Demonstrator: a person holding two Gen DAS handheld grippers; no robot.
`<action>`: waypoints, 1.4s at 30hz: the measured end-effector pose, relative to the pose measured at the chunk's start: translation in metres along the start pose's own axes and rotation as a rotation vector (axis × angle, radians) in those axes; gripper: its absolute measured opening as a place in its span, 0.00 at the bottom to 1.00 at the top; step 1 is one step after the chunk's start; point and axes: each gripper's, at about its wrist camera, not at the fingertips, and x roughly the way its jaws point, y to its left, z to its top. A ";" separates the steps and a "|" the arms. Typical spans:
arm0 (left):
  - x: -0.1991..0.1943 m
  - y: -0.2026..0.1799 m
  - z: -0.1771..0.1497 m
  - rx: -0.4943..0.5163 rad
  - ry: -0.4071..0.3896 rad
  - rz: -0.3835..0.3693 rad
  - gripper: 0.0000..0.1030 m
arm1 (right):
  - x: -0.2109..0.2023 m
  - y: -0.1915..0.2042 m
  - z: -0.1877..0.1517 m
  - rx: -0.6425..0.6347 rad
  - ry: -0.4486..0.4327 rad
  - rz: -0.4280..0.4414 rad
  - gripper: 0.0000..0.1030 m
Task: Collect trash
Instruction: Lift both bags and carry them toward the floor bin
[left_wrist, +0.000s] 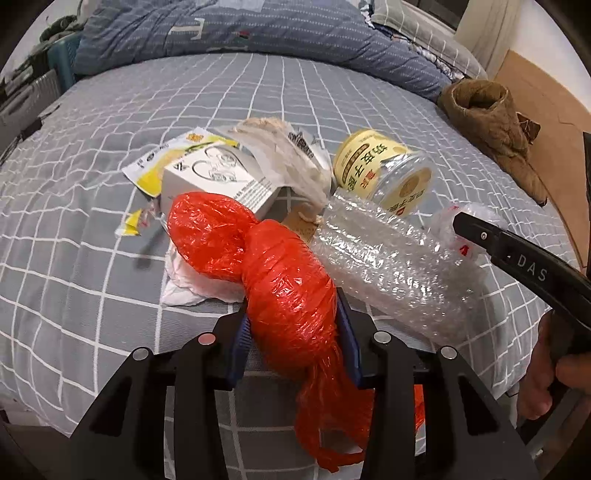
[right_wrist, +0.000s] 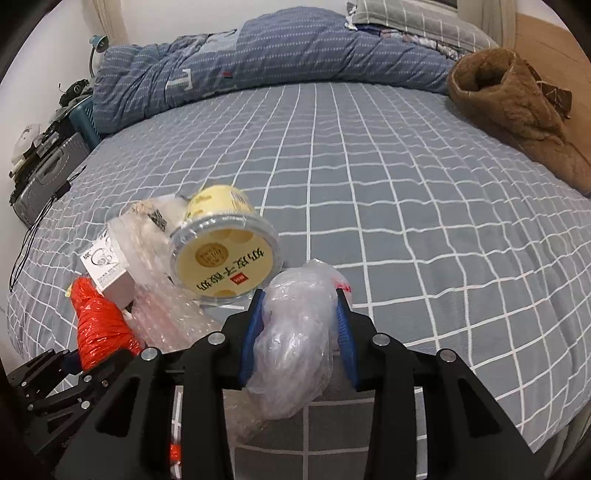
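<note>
Left wrist view: your left gripper is clamped at a medium gap on the twisted red plastic bag, its blue pads pressing both sides. The bag's knotted end lies on the grey checked bedsheet, touching the roll of clear bubble wrap — beside the yellow-labelled clear round tub.

Right wrist view: your right gripper is closed at a moderate width around the crumpled clear plastic bag, just in front of the tub.
</note>
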 end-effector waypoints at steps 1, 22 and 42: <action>-0.002 0.001 0.000 0.003 -0.004 0.002 0.39 | -0.003 0.000 0.001 0.000 -0.008 -0.003 0.34; -0.063 0.026 -0.010 0.032 -0.099 0.041 0.39 | -0.084 0.015 -0.046 -0.021 -0.138 -0.048 0.34; -0.096 0.018 -0.060 0.104 -0.104 0.051 0.39 | -0.127 0.048 -0.117 -0.044 -0.097 -0.050 0.34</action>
